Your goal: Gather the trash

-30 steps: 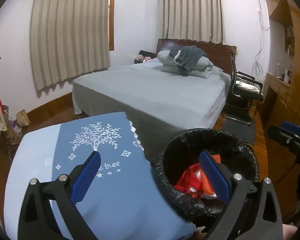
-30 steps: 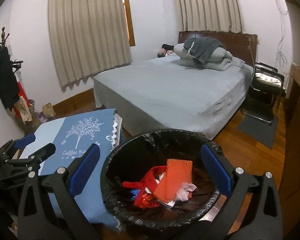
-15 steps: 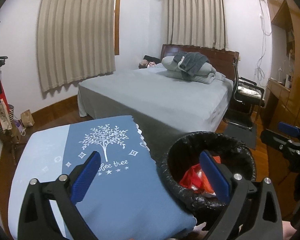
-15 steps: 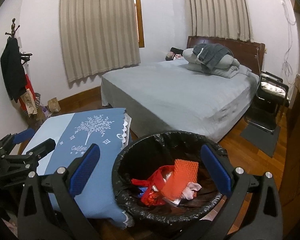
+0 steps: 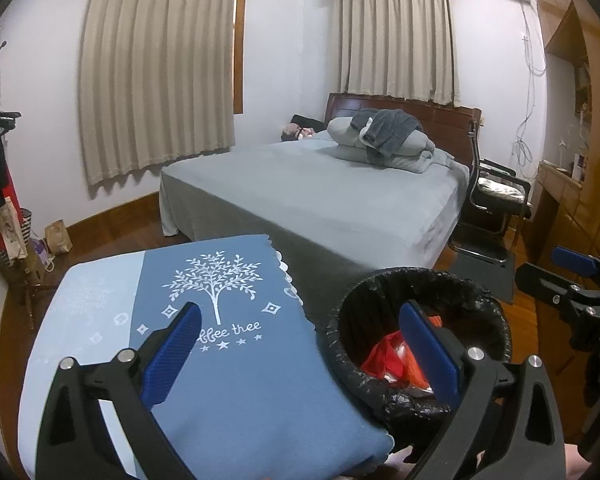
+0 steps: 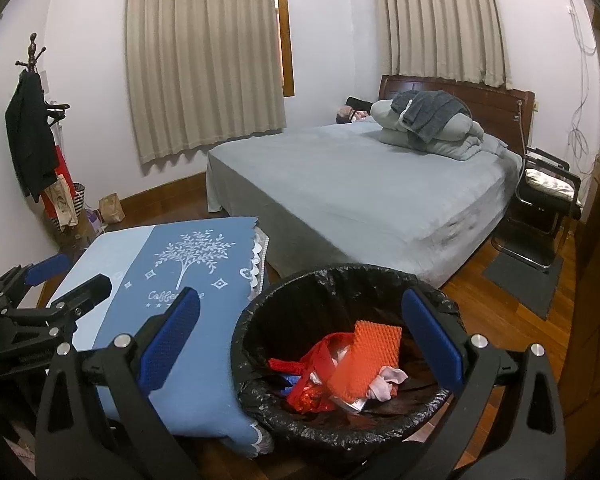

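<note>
Trash (image 6: 352,364) sits in the lined bin (image 6: 260,320) just below and ahead of my right gripper (image 6: 300,340), both it and my left gripper (image 5: 300,348) spread wide and empty, so I judge the drop finished and need another piece to grab.

Crinkled glossy plastic bin liner (image 6: 260,320)

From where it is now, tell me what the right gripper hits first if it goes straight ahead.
Probably the bin: the right gripper, jaws open, frames its black-lined mouth and the red and orange trash inside. Depth is unclear.
</note>
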A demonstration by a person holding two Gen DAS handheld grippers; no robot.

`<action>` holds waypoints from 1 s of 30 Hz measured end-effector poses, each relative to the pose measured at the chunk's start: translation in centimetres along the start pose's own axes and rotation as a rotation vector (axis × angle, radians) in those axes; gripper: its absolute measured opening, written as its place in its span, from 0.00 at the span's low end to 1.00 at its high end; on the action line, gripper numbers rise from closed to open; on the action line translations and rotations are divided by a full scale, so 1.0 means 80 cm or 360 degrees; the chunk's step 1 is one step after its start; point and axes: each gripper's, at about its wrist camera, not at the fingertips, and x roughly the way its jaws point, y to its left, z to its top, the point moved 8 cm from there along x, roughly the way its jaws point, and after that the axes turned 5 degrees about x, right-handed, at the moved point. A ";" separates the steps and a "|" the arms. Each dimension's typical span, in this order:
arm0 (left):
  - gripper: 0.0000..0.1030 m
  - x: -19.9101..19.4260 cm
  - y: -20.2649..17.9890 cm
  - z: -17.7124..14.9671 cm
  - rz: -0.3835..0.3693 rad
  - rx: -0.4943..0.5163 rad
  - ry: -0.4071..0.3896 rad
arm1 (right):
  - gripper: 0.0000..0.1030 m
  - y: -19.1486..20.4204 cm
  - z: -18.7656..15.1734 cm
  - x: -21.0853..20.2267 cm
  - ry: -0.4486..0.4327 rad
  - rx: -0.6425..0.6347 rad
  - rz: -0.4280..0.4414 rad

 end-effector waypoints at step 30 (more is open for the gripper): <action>0.94 0.000 0.007 0.000 0.0014 -0.0004 0.0006 | 0.95 0.005 0.000 0.002 0.0004 -0.0007 0.0011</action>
